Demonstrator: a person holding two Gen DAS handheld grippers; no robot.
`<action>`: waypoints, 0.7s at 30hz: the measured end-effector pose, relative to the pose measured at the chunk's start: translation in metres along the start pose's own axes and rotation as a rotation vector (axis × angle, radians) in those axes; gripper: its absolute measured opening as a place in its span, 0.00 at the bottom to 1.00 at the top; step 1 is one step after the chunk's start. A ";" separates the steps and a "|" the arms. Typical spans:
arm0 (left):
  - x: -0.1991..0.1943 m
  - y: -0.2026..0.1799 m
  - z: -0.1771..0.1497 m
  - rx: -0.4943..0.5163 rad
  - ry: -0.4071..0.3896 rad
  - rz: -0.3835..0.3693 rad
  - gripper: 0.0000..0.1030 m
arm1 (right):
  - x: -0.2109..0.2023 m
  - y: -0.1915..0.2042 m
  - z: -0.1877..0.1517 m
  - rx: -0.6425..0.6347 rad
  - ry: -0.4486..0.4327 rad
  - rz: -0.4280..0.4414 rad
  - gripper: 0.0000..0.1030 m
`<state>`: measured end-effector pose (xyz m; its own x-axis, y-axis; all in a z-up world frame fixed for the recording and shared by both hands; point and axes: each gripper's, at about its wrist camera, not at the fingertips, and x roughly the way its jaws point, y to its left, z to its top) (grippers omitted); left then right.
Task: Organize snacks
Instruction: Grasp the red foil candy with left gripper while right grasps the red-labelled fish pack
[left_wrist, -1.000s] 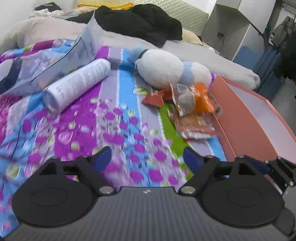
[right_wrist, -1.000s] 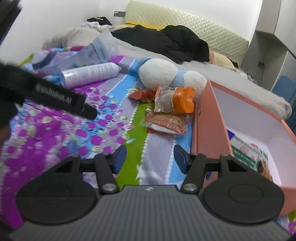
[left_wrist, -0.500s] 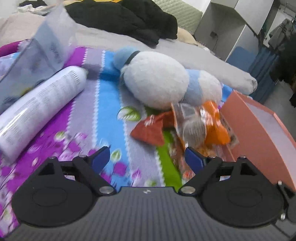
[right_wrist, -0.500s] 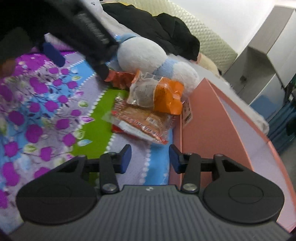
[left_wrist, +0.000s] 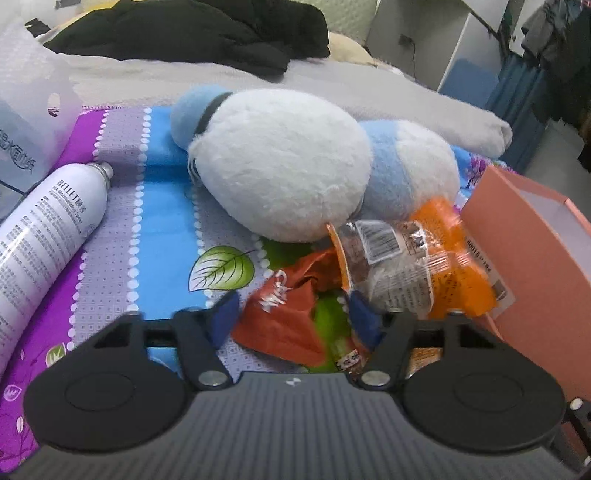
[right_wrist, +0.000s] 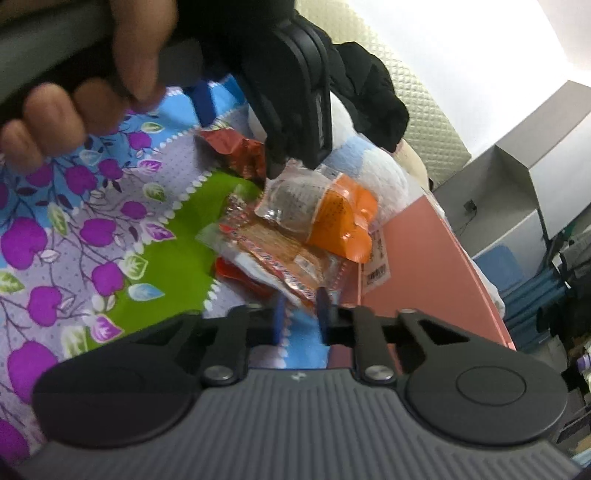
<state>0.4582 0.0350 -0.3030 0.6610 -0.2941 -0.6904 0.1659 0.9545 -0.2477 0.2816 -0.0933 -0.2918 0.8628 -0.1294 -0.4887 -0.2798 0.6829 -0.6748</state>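
Several snack packets lie on the flowered bedspread beside a pink box (left_wrist: 532, 236). A red packet (left_wrist: 284, 317) lies between the open jaws of my left gripper (left_wrist: 291, 319), which straddle it without closing. An orange-and-clear packet (left_wrist: 417, 258) lies just to its right, against the box. In the right wrist view my right gripper (right_wrist: 300, 317) stands with its jaws partly closed around the near edge of a clear packet with a red-printed snack (right_wrist: 280, 258); the orange packet (right_wrist: 332, 214) lies behind it. The left gripper and the hand holding it hang over the red packet (right_wrist: 236, 147).
A white and blue plush toy (left_wrist: 295, 166) lies just behind the packets. A white spray can (left_wrist: 48, 221) and a clear plastic bag (left_wrist: 26, 122) are at the left. Black clothing (left_wrist: 184, 33) lies on the bed behind. The pink box wall (right_wrist: 413, 273) stands right of the packets.
Both grippers have moved forward to the snack pile. The left jaws have narrowed around the red packet. The right jaws have narrowed around the edge of the clear packet.
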 end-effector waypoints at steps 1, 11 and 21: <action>0.001 0.001 -0.001 0.003 0.005 0.002 0.51 | -0.001 0.000 0.000 -0.001 -0.003 0.003 0.14; -0.046 0.010 -0.022 -0.051 -0.007 0.035 0.46 | -0.037 -0.003 -0.003 0.005 -0.049 0.060 0.07; -0.126 0.015 -0.076 -0.140 0.020 0.121 0.46 | -0.091 -0.011 -0.012 0.039 -0.051 0.172 0.05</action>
<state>0.3222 0.0830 -0.2717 0.6548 -0.1795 -0.7341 -0.0182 0.9674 -0.2528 0.2008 -0.0982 -0.2464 0.8244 0.0278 -0.5653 -0.4092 0.7194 -0.5613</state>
